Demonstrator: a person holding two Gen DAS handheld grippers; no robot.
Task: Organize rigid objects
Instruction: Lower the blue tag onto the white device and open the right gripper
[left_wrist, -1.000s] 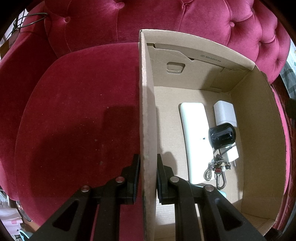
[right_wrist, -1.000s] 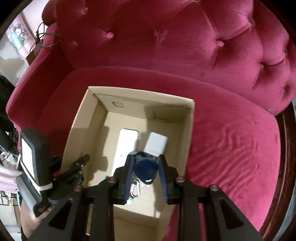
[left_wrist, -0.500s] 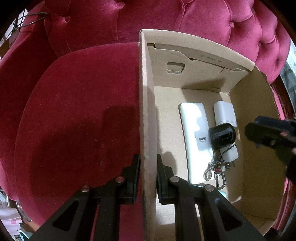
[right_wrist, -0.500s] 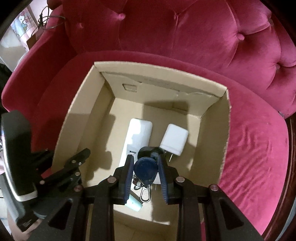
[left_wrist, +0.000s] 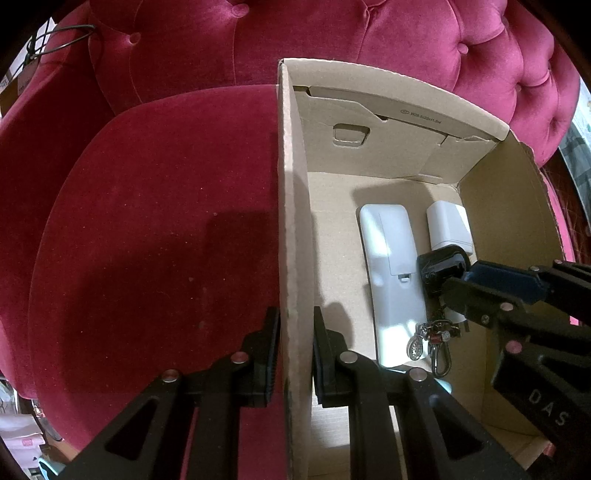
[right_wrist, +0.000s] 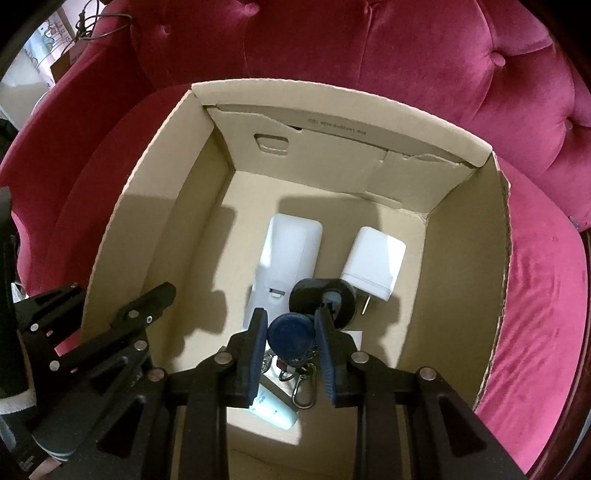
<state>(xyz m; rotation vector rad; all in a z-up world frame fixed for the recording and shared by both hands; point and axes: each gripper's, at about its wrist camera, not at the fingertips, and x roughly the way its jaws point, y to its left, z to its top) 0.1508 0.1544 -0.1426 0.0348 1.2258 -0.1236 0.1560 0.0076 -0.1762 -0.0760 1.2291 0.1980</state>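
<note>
So the right gripper (right_wrist: 290, 334) has dropped down into the cardboard box (right_wrist: 469, 236) over the last second; a second ago it was hovering well above the rim. Its fingers are pinched on the blue key fob (right_wrist: 290, 334), with the keyring bits (left_wrist: 430, 338) dangling onto the box floor beside the long white remote (left_wrist: 391, 269) and the white charger (left_wrist: 448, 229). Looks like the drop-off is basically there, just needs letting go. Both grippers point steeply down. The left gripper (left_wrist: 295, 347) hasn't budged, fingers narrow and clamped on the box's side wall, steadying it on the red velvet chair (left_wrist: 147, 221).
</note>
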